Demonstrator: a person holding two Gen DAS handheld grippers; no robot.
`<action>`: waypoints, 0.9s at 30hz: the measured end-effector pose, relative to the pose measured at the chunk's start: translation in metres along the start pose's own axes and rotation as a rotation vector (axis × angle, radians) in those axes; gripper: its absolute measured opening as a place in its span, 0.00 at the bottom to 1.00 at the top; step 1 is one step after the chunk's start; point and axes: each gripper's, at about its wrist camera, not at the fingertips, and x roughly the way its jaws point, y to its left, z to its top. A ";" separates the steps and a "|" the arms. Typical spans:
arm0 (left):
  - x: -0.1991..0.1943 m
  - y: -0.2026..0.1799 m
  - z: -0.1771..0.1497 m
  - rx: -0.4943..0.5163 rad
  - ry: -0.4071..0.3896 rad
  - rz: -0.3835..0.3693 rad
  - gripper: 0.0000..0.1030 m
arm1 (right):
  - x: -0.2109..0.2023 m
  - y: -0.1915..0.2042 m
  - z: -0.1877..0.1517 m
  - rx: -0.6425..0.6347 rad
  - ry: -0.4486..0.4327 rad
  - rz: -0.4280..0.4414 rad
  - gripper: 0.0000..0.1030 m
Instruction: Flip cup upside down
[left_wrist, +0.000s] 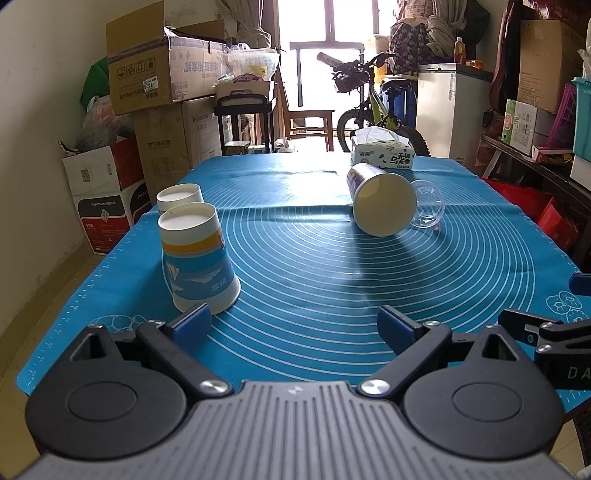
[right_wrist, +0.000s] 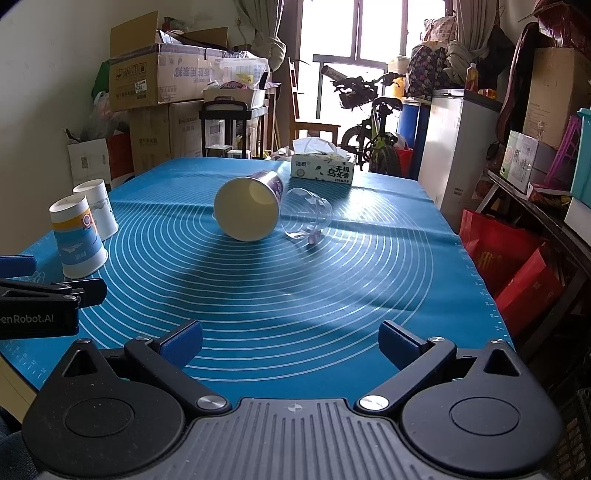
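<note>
A blue-and-white paper cup (left_wrist: 197, 258) stands upside down on the blue mat (left_wrist: 314, 277), just ahead of my left gripper's left finger. A white paper cup (left_wrist: 179, 197) stands upside down behind it. A large paper cup (left_wrist: 382, 201) lies on its side mid-table, mouth toward me, with a clear plastic cup (left_wrist: 428, 206) on its side beside it. My left gripper (left_wrist: 295, 325) is open and empty. My right gripper (right_wrist: 291, 341) is open and empty, well short of the lying cups (right_wrist: 247, 212), (right_wrist: 306, 216). The upside-down cups (right_wrist: 79, 242), (right_wrist: 96, 206) are at its left.
A tissue box (left_wrist: 382, 153) sits at the mat's far edge. Cardboard boxes (left_wrist: 162, 81) are stacked left of the table; a bicycle (left_wrist: 373, 107) and white cabinet (left_wrist: 448, 110) stand behind. Red bags (right_wrist: 517, 273) lie right of the table.
</note>
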 end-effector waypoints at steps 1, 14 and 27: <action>0.000 0.000 0.000 0.000 0.000 0.000 0.93 | 0.000 0.000 0.000 0.000 0.001 0.000 1.00; 0.000 0.000 0.000 0.000 0.001 -0.001 0.93 | 0.002 0.001 0.000 -0.005 0.013 -0.003 1.00; -0.001 0.001 0.000 -0.001 0.001 0.001 0.93 | 0.003 0.001 -0.001 -0.005 0.016 -0.004 1.00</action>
